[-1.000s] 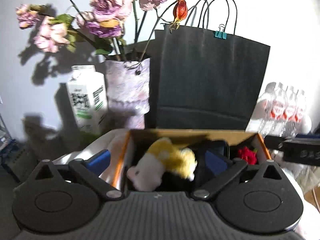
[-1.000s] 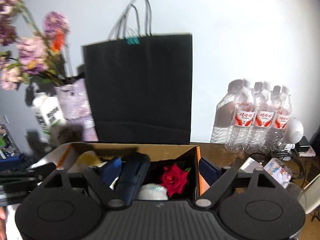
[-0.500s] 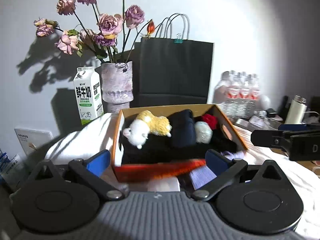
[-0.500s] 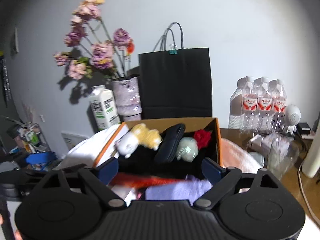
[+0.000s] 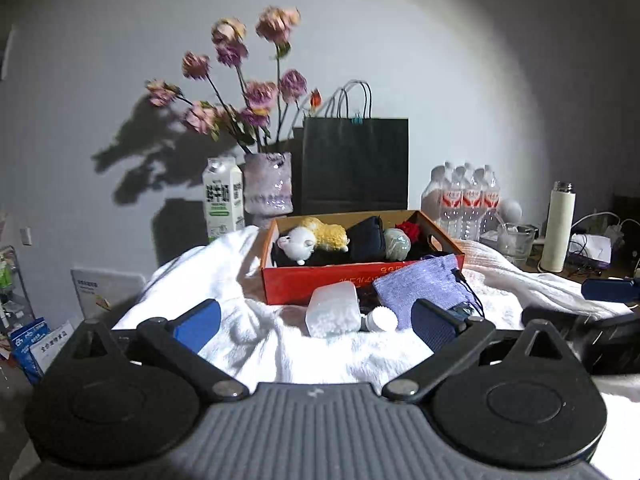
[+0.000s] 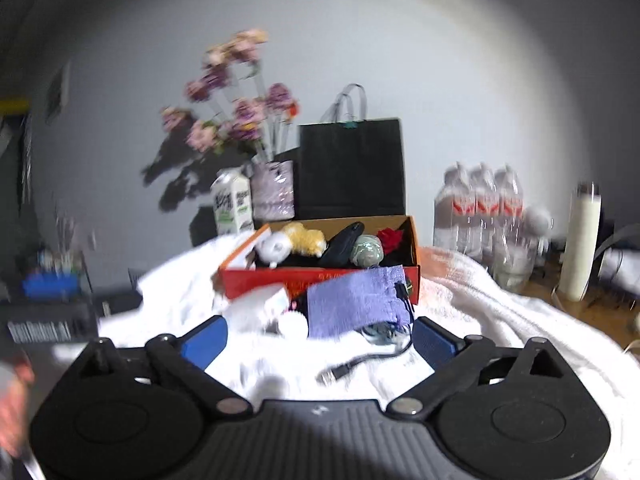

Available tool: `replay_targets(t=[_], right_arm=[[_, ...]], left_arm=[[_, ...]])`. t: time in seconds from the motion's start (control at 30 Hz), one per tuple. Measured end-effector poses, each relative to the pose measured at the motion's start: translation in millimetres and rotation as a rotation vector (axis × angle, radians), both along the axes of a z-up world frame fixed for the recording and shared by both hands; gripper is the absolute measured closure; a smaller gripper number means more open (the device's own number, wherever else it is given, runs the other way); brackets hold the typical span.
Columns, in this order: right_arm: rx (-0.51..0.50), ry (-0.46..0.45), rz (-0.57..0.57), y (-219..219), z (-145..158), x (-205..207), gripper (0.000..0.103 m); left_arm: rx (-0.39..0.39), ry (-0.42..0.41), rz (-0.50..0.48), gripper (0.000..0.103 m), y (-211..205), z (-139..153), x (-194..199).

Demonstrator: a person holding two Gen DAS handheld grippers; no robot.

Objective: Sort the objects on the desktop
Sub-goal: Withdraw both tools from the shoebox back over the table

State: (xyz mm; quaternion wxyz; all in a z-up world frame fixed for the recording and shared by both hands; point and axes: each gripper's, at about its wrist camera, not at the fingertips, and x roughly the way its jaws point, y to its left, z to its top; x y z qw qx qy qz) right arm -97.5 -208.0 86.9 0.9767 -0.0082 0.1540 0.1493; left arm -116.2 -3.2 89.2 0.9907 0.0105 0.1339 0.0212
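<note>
Both claws have backed well away from the orange box point(image 5: 362, 280), which now sits mid-frame. Left claw point(image 5: 316, 318) gapes wide, empty; right claw point(image 6: 320, 334) is opening, nothing between its pads. Just ahead: white bottle point(image 5: 332, 312), purple pouch point(image 5: 420, 290), black cable point(image 6: 360, 362). Risk: snagging the white cloth point(image 5: 248, 340). Both point slightly downward.

Surface: white towel point(image 5: 256, 344) spread over the lower centre, wooden table point(image 6: 592, 312) bare at right.
On towel: orange box point(image 5: 320, 284) at centre; white bottle point(image 5: 332, 312), purple pouch point(image 5: 420, 288), black cable point(image 6: 360, 364) before it.
On wood: water bottles point(image 5: 468, 200), white flask point(image 5: 560, 228), glass point(image 5: 516, 240).
</note>
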Motion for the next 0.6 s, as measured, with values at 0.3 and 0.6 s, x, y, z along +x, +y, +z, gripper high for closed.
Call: replay_targets(t=[0.3, 0.6], right_arm=[[-0.21, -0.175, 0.005, 26.6, -39.6, -67.0, 0.001], [-0.313, -0.206, 0.013, 37.5, -50.8, -69.8, 0.001]], left_arm=[[0.039, 0.009, 0.002, 0.0, -17.1, -35.4, -52.5], [0.035, 0.07, 0.03, 0.0, -8.9, -46.4, -42.6]])
